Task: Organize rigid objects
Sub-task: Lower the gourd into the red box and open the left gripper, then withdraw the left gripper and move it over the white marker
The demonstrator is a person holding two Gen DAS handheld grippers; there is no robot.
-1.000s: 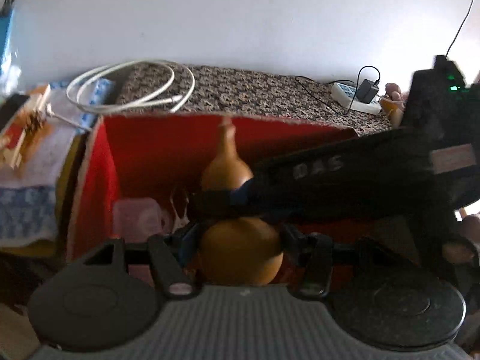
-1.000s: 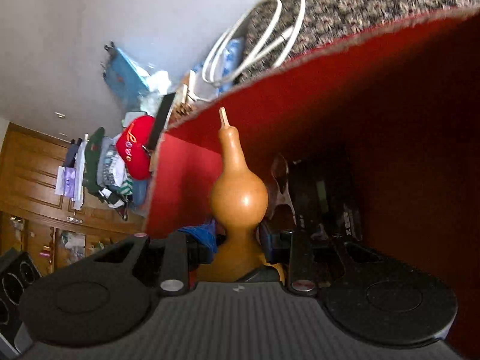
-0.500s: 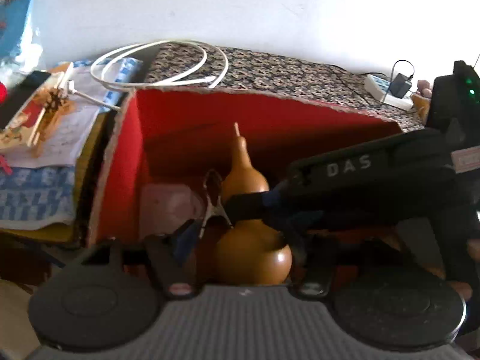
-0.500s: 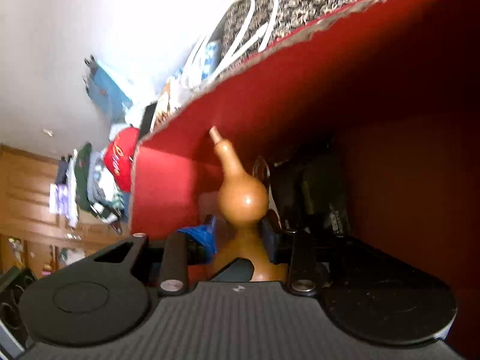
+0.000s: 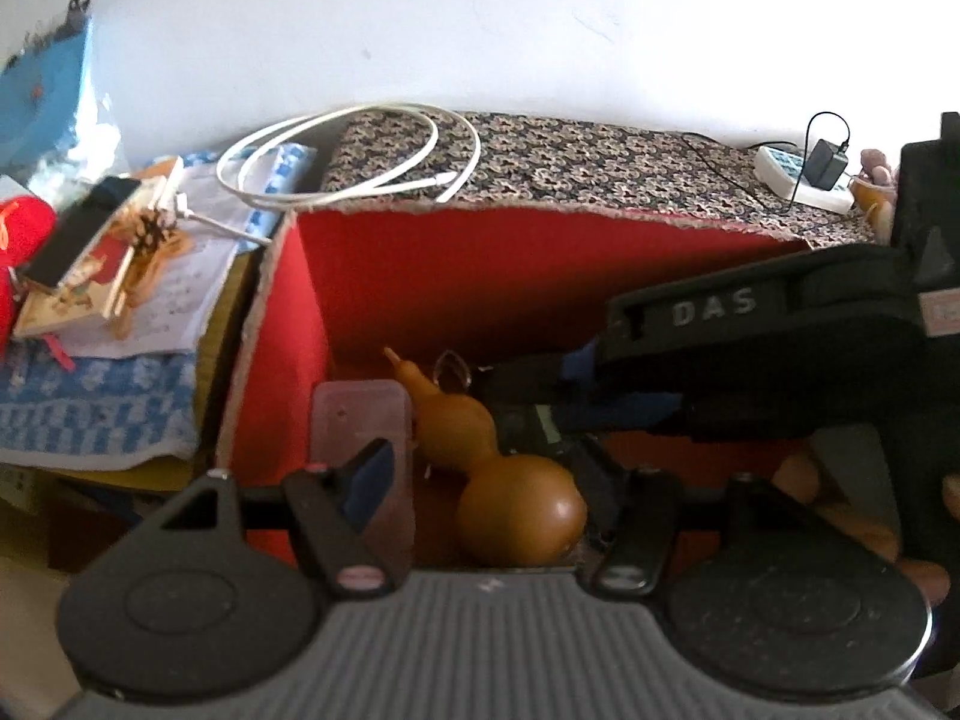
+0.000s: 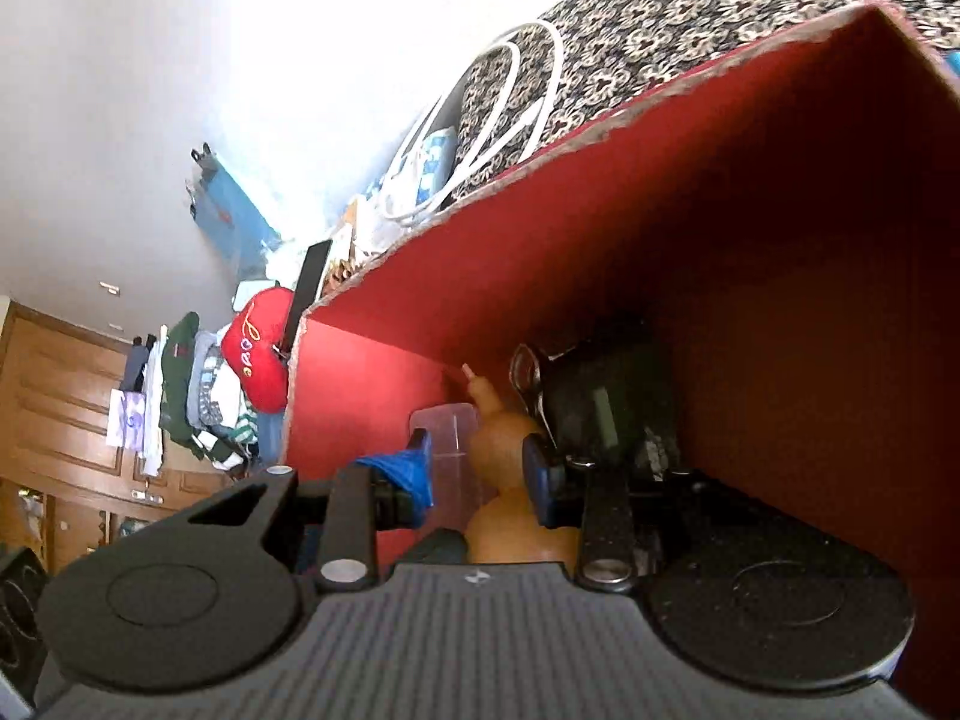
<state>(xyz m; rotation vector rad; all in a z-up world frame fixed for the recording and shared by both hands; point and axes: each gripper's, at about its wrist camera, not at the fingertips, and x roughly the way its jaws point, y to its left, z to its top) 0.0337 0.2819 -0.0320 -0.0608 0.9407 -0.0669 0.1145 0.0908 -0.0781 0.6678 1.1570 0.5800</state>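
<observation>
Lying in one red box (image 5: 282,372): one gourd (image 5: 516,504), perhaps one clip (image 5: 451,369).

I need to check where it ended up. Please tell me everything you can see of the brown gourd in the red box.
The gourd is glossy, orange-brown and hard-looking, with two bulbs, a narrow waist and a thin neck ending in a pale stem tip. It lies tilted on the floor of the red box, neck pointing to the far left corner. A clear plastic case lies close on its left, dark objects on its right. No pad grips it.
</observation>
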